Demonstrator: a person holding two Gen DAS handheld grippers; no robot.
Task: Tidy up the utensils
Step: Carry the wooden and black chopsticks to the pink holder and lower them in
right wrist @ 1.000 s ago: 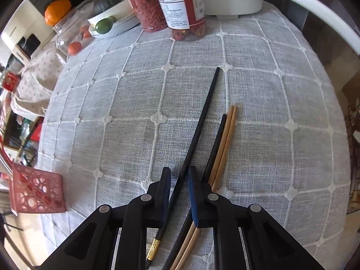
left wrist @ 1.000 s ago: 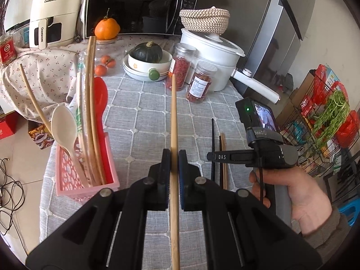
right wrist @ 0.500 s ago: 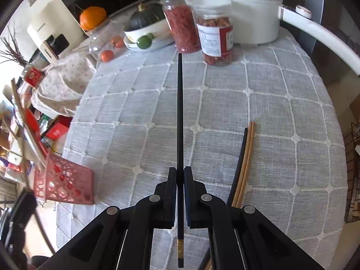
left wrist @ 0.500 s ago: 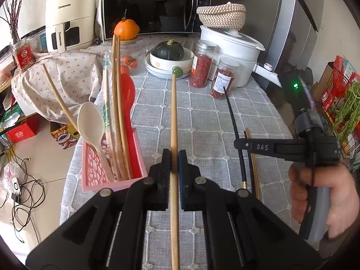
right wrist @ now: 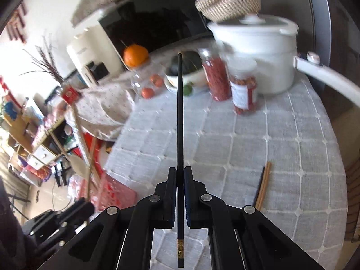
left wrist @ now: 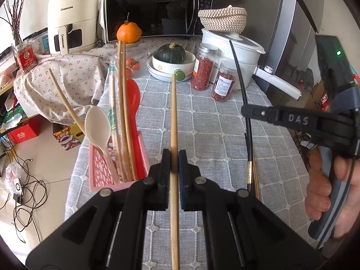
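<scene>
My left gripper (left wrist: 173, 157) is shut on a wooden chopstick (left wrist: 173, 117) and holds it above the table, just right of the pink utensil basket (left wrist: 139, 175). The basket holds wooden chopsticks, a cream spoon (left wrist: 97, 127) and a red spoon (left wrist: 133, 99). My right gripper (right wrist: 180, 175) is shut on a black chopstick (right wrist: 179, 112) and holds it lifted off the table; it shows in the left wrist view (left wrist: 245, 112) at the right. A black chopstick and two wooden chopsticks (right wrist: 263, 184) lie on the tablecloth. The basket (right wrist: 117, 193) shows low left in the right wrist view.
At the back stand a white pot (left wrist: 238, 51), two jars (left wrist: 203, 69), a bowl with a squash (left wrist: 172, 60), an orange (left wrist: 128, 31), a microwave (left wrist: 157, 9) and a white appliance (left wrist: 72, 20). The table's left edge drops to the floor.
My right gripper closed on the black chopstick, lifted it off the table and swung it up and leftward. My left gripper rose slightly, still holding the wooden chopstick.
</scene>
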